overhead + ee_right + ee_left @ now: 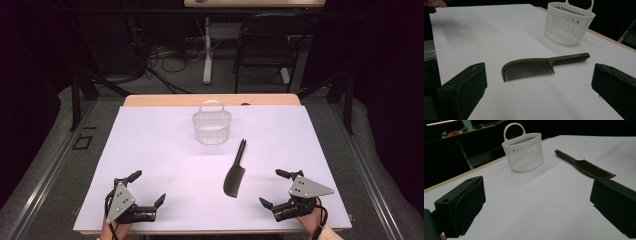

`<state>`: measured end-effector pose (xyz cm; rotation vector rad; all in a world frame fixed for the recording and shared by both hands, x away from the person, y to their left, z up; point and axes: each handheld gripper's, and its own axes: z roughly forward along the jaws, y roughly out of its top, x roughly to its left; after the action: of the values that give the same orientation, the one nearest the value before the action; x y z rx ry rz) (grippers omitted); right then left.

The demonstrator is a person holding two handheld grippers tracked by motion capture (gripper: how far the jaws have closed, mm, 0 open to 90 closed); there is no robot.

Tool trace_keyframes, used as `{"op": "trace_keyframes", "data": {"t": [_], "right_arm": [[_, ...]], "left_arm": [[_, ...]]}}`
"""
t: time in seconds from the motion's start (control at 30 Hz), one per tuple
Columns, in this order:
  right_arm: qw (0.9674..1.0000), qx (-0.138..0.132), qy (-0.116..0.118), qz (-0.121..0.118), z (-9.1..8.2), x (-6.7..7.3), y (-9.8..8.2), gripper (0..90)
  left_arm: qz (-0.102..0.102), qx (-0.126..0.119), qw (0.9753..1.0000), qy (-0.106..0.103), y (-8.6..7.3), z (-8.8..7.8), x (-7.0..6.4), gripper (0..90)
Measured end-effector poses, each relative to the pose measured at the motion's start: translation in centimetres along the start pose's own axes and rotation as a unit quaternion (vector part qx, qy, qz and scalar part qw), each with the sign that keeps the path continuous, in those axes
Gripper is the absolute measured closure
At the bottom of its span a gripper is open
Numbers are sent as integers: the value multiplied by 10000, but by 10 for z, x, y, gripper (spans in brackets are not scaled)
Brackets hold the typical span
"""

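A dark comb (235,172) with a long handle lies flat on the white sheet, right of centre, its handle pointing toward a white slotted basket (212,125) with a loop handle. The basket stands upright and looks empty. My left gripper (147,187) rests near the front left edge, open, with nothing between its jaws; its own view shows the basket (523,152) and the comb (584,165) well ahead. My right gripper (272,187) sits open at the front right, and the comb (531,66) lies a short way ahead of its jaws, with the basket (569,23) beyond.
The white sheet (150,145) covers most of a wooden table (150,100). Behind the table stand a dark chair (265,45), a white table leg (207,50) and loose cables on the floor. A hand (434,3) shows at the top left of the right gripper view.
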<state>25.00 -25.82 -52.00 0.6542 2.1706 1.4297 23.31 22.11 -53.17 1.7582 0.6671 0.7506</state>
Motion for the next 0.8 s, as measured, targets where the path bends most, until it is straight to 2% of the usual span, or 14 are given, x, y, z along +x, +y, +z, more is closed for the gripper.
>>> {"op": "trace_keyframes", "data": {"t": [0.8], "right_arm": [[9998, 198, -7, 37, 20, -10, 7, 0]], "left_arm": [[31, 22, 10000, 27, 1, 0, 0, 1]]}}
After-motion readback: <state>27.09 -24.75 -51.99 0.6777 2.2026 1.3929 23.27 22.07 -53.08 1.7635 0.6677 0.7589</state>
